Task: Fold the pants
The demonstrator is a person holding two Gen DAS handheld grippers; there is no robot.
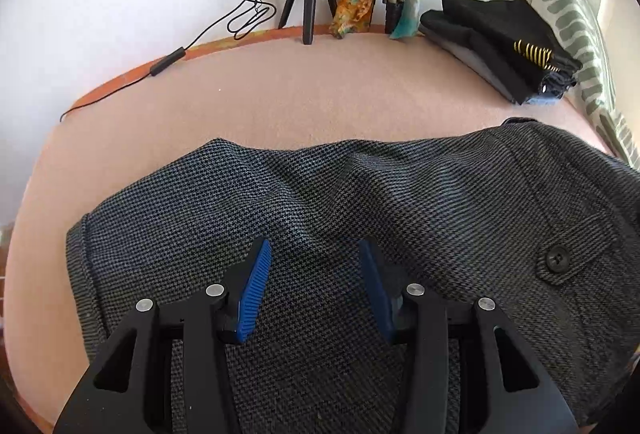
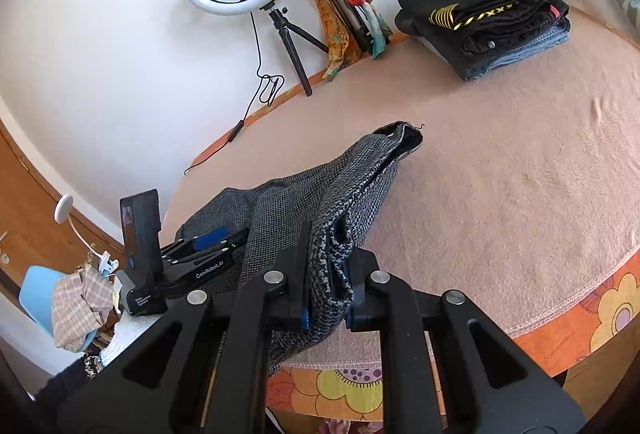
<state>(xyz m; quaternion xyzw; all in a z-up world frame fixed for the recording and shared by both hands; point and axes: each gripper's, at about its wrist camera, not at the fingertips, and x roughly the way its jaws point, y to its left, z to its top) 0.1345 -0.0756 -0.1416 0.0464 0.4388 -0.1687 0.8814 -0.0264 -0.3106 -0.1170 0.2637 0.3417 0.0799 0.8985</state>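
While I am lifting a bunched end of the pants (image 2: 320,201) with the right gripper (image 2: 326,298), its jaws are clamping the cloth near the bed's front edge. My left gripper (image 1: 314,274) is hovering with jaws apart, gripping nothing, over the buttoned pocket end by the left edge. I should be carrying the fold across evenly, perhaps 2 layers thick. No containers are showing; the bed (image 2: 500,193) is bearing a folded stack (image 2: 492,13) at its far corner.

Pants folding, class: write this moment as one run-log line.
pants: grey, part folded on pink blanket | right claw: shut on pants | left claw: open over pants | folded stack: far corner
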